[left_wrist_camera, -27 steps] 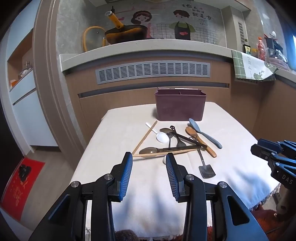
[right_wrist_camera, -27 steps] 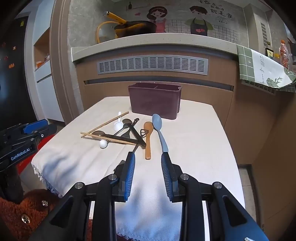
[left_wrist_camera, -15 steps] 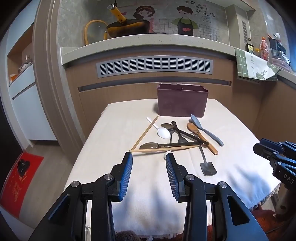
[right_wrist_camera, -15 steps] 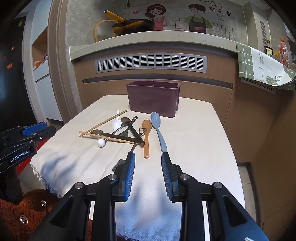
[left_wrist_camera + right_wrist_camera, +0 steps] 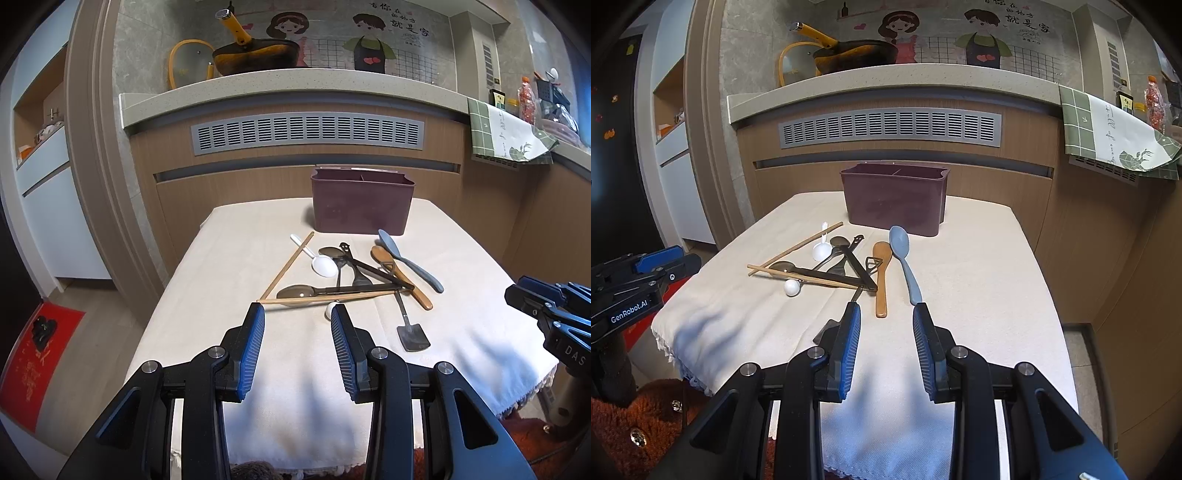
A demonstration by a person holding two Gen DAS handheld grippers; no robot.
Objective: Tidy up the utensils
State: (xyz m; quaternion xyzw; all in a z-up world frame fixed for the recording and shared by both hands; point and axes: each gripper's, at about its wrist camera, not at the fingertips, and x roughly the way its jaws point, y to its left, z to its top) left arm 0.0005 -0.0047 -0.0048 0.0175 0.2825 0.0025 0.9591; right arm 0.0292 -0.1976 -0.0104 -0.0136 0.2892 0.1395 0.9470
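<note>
A pile of utensils lies on the cream tablecloth [image 5: 221,258]: two wooden chopsticks [image 5: 286,264], a white spoon [image 5: 323,265], dark metal spoons [image 5: 295,291], a wooden spatula [image 5: 400,275], a grey-blue spoon [image 5: 406,260] and a small metal shovel [image 5: 412,336]. A maroon divided holder [image 5: 360,206] stands behind them. My left gripper [image 5: 297,325] is open and empty, just short of the pile. My right gripper [image 5: 886,321] is open and empty, near the wooden spatula [image 5: 881,273] and grey-blue spoon [image 5: 905,262]; the holder [image 5: 894,199] is beyond.
A wood-panelled counter with a grey vent [image 5: 306,133] rises behind the table. A pan [image 5: 255,55] and a green cloth [image 5: 506,133] sit on the counter. The table's front edge is fringed [image 5: 672,354]. A red mat [image 5: 33,365] lies on the floor at left.
Both grippers have moved slightly forward toward the utensils and tilted up a little. Nothing on the table has moved.
</note>
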